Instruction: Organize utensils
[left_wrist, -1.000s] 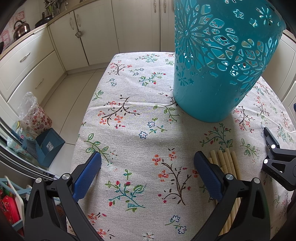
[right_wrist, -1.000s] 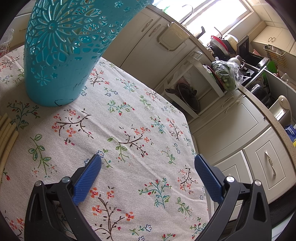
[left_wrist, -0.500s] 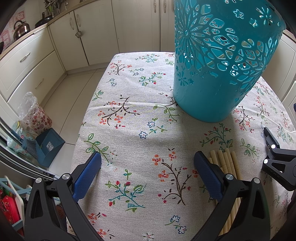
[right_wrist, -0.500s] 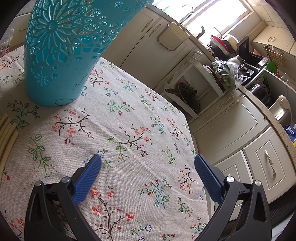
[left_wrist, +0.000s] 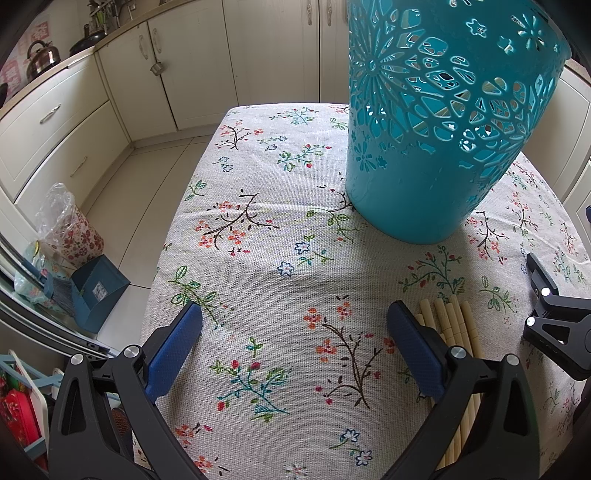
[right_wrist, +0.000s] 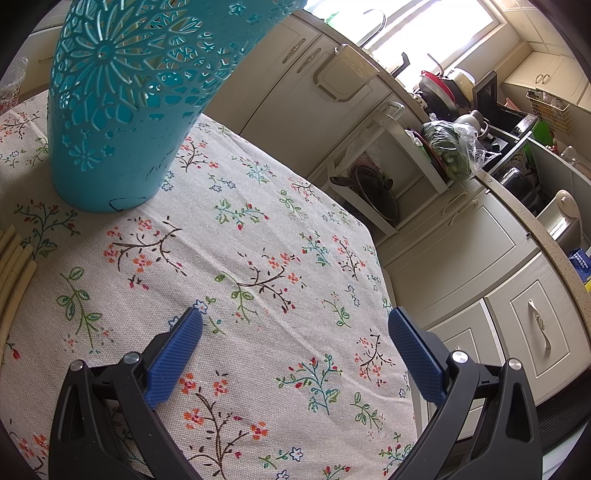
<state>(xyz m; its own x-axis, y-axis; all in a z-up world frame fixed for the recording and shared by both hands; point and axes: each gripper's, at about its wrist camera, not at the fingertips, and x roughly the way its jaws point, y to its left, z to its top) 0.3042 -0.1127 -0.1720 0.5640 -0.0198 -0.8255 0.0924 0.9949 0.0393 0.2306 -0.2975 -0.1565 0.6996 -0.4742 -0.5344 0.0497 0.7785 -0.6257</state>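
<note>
A tall teal cut-out holder (left_wrist: 436, 122) stands upright on the floral tablecloth (left_wrist: 258, 221); the right wrist view shows the same holder (right_wrist: 122, 110) at upper left. A bundle of pale chopsticks (left_wrist: 452, 325) lies flat on the cloth, partly hidden behind my left gripper's right finger. In the right wrist view the chopsticks (right_wrist: 14, 258) show at the left edge. My left gripper (left_wrist: 293, 343) is open and empty, just left of the chopsticks. My right gripper (right_wrist: 295, 350) is open over bare cloth; its black frame (left_wrist: 554, 325) shows in the left wrist view.
The table's left edge drops to a tiled floor with a blue dustpan (left_wrist: 96, 288) and a bagged bin (left_wrist: 68, 229). Right of the table stand cream cabinets (right_wrist: 480, 266), a pan rack (right_wrist: 376, 192) and a crowded counter (right_wrist: 461, 122).
</note>
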